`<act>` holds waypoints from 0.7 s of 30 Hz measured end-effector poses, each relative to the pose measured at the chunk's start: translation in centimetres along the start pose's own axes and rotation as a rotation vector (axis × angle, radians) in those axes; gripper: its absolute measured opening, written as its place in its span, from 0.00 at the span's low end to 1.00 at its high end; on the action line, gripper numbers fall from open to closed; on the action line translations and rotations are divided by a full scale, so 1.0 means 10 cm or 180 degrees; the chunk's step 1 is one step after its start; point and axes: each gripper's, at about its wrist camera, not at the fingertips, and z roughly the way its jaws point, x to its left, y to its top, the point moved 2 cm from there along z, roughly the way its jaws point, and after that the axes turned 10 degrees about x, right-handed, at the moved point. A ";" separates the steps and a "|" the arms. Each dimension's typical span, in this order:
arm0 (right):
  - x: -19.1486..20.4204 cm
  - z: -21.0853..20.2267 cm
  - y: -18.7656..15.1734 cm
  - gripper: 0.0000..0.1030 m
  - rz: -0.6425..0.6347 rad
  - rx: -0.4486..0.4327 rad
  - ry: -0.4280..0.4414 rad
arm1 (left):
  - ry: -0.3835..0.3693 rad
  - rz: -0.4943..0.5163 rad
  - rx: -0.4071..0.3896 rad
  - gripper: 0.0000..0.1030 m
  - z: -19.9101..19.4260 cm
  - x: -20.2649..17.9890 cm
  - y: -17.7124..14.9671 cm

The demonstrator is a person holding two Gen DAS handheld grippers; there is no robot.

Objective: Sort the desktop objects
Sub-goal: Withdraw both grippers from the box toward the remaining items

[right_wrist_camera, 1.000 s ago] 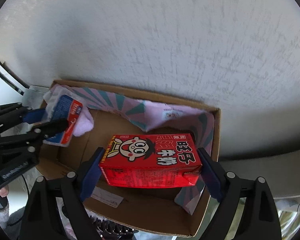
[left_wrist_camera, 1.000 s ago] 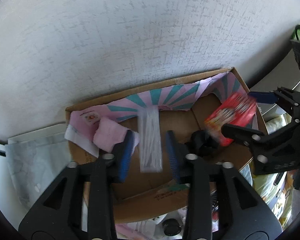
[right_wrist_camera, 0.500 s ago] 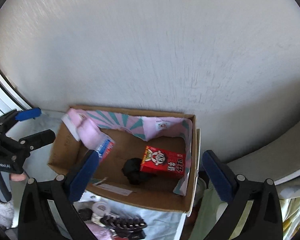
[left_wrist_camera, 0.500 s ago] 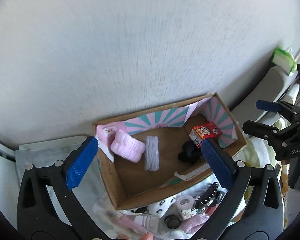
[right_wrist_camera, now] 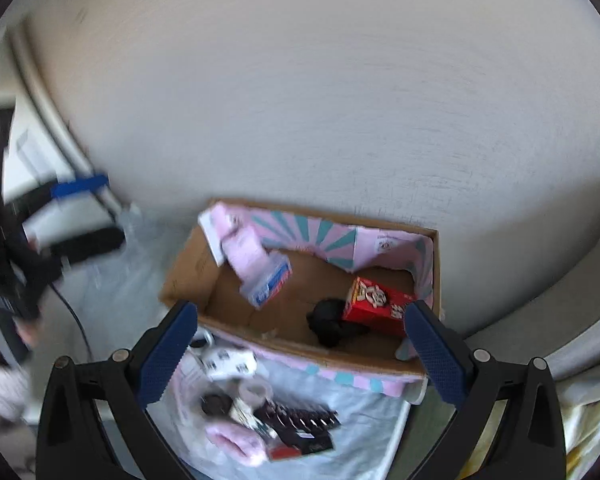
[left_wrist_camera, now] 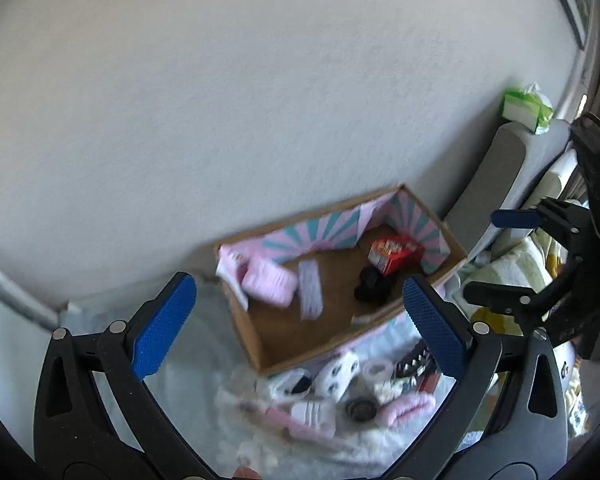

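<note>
A cardboard box (left_wrist_camera: 256,344) (right_wrist_camera: 188,272) with a pink and teal lining stands against the wall. In it lie a red milk carton (left_wrist_camera: 396,254) (right_wrist_camera: 376,306), a black lump (left_wrist_camera: 370,288) (right_wrist_camera: 328,322), a pink tissue pack (left_wrist_camera: 268,282) (right_wrist_camera: 256,264) and a clear wrapped strip (left_wrist_camera: 310,290). My left gripper (left_wrist_camera: 300,324) is open and empty, held back above the box's near side. My right gripper (right_wrist_camera: 306,350) is open and empty, also above the near side. Each gripper shows in the other's view, the right one (left_wrist_camera: 536,260) and the left one (right_wrist_camera: 72,216).
Loose items lie in front of the box on a white cloth: a black-and-white spotted roll (left_wrist_camera: 338,370) (right_wrist_camera: 230,360), a tape ring (left_wrist_camera: 378,368) (right_wrist_camera: 254,392), a black comb (right_wrist_camera: 300,420), pink fluffy things (left_wrist_camera: 408,410) (right_wrist_camera: 236,440). A grey chair (left_wrist_camera: 496,184) with a green tissue pack (left_wrist_camera: 526,106) stands right.
The right gripper let go of the red carton, which now lies in the box. The left gripper opened. Both grippers pulled up and back from the box.
</note>
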 end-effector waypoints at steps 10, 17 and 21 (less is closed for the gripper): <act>0.26 -0.01 -0.44 1.00 -0.0018 0.0093 -0.0082 | 0.0024 -0.0198 0.0099 1.00 -0.11 0.23 -0.45; 0.38 0.12 -0.73 1.00 0.0011 0.0179 -0.0023 | -0.0002 -0.0329 0.0351 1.00 0.06 0.30 -0.83; 0.44 0.23 -0.88 1.00 0.0017 0.0199 0.0083 | -0.0019 -0.0497 0.0541 1.00 0.29 0.32 -1.05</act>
